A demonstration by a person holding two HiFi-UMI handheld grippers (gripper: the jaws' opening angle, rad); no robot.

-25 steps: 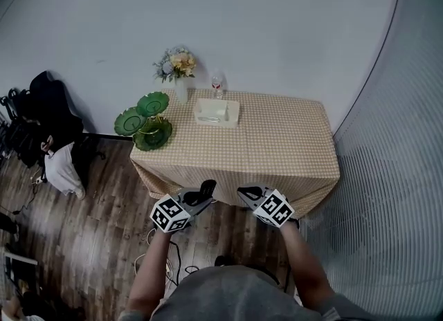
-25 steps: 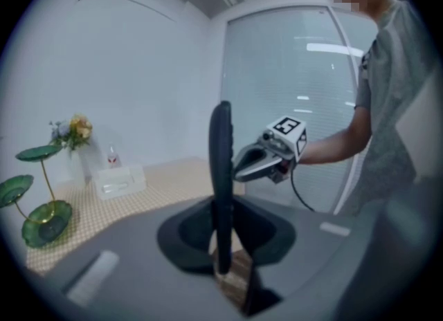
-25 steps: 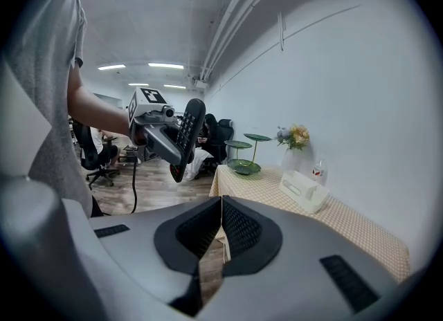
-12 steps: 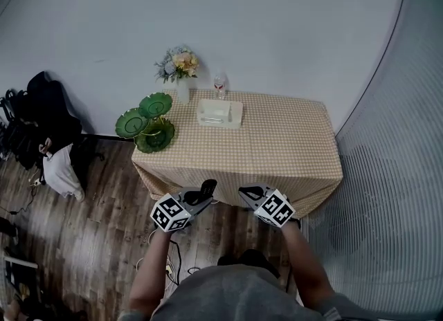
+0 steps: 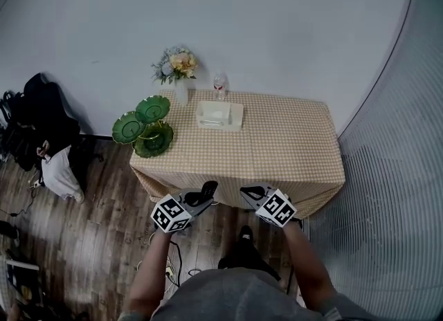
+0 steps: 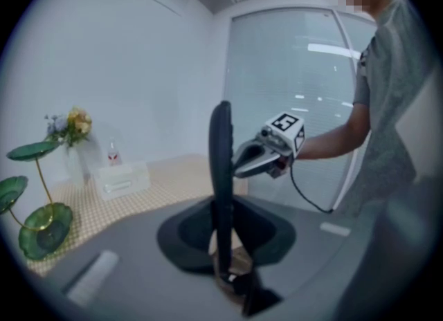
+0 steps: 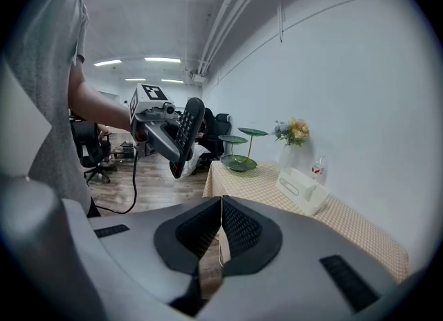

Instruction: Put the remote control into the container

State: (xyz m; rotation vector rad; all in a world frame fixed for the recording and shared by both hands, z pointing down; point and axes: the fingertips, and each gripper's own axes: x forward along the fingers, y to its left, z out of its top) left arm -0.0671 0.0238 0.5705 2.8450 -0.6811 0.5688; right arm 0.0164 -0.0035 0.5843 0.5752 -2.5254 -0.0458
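- The right gripper (image 7: 221, 205), jaws pressed together with nothing between them, points toward the checked-cloth table (image 7: 353, 230).
- On the table sits a white container (image 7: 301, 189), with a small bottle (image 7: 318, 168) and a vase of flowers (image 7: 292, 131) on the wall side of it, and a green tiered stand (image 7: 240, 162) at the far end.
- Left of the table, the left gripper (image 7: 173, 143) clamps a black remote control (image 7: 190, 122), keypad showing.

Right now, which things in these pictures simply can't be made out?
Inside of the white container: too small in the head view; both gripper views show only its side.
Buttons of the remote control: the left gripper view sees it edge-on.
Anything under the checked cloth: it hangs down on every side shown.
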